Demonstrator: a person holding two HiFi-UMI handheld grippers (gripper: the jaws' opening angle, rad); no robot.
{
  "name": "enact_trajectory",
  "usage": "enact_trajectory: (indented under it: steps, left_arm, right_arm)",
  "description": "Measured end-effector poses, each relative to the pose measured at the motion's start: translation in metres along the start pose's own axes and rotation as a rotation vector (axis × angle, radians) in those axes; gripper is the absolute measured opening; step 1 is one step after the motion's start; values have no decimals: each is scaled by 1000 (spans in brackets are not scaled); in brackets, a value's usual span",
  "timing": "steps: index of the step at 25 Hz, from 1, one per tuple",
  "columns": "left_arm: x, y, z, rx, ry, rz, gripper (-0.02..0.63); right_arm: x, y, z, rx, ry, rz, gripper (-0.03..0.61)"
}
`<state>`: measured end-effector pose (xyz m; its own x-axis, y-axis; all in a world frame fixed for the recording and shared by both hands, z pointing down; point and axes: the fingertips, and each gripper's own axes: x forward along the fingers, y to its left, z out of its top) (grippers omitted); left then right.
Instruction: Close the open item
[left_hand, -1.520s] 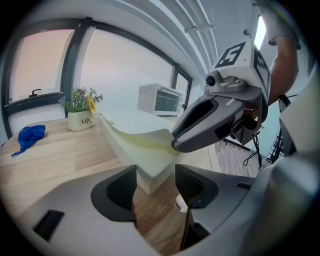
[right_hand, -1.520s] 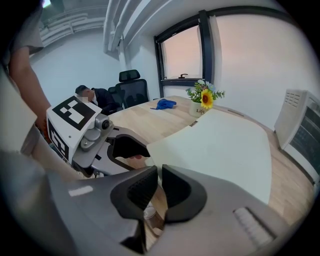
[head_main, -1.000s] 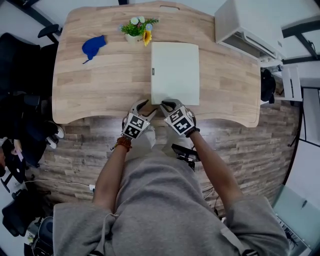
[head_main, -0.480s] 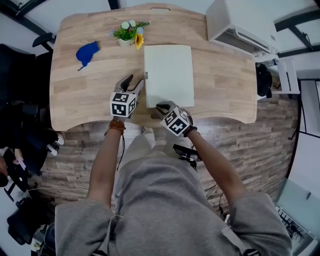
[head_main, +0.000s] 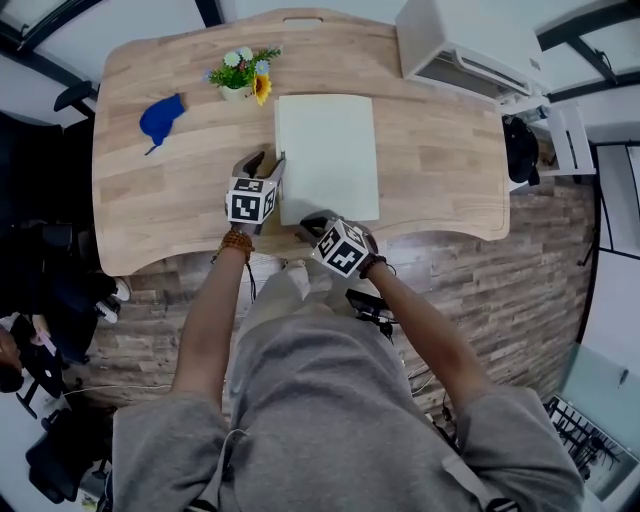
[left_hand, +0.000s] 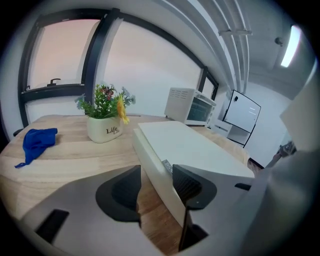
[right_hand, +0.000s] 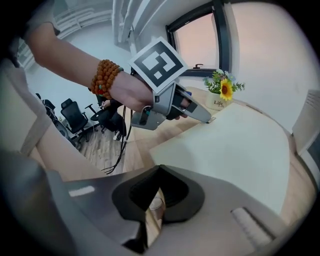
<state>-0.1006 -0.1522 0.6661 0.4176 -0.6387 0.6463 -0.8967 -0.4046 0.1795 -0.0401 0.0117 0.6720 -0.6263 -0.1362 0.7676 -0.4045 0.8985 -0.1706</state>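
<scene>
Left gripper (head_main: 266, 162) straddles box (head_main: 328, 150) edge, maybe touching; open tabletop (head_main: 170, 195) leftward.

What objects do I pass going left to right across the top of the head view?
blue cloth → potted flowers → white case → white toaster oven

A pale, off-white rectangular box (head_main: 327, 155) lies flat on the wooden table (head_main: 440, 170), near the middle of its front half, with its long sides running from the table's front edge toward the back. Its broad, plain lid is down and level with the tabletop, so the box looks shut. A small metal latch (left_hand: 166, 166) sits on its left side wall.
</scene>
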Motion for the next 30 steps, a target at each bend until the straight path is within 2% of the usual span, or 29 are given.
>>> enact_trajectory:
  steps: [5, 11, 18, 21, 25, 27, 30]
  left_arm:
    - [5, 0, 0, -13, 15, 15, 196]
    - [3, 0, 3, 23, 18, 31, 196]
    - [-18, -6, 19, 37, -64, 1, 196]
    - [-30, -10, 28, 53, -99, -14, 196]
    - [-41, -11, 36, 69, -124, -19, 196]
    - [-43, -10, 38, 65, -133, -14, 196]
    - [-40, -9, 36, 51, -126, -5, 196]
  right_arm:
    - [0, -1, 2, 10, 3, 16, 8]
    - [-3, 1, 6, -9, 0, 44, 11]
    - [-34, -8, 45, -49, -121, 17, 11]
    - [-52, -21, 60, -49, -180, -39, 11]
    - [-68, -59, 69, 0, -247, -193, 11]
    - [-69, -77, 70, 9, -250, -263, 11]
    - [-59, -92, 63, 10, -209, -314, 42]
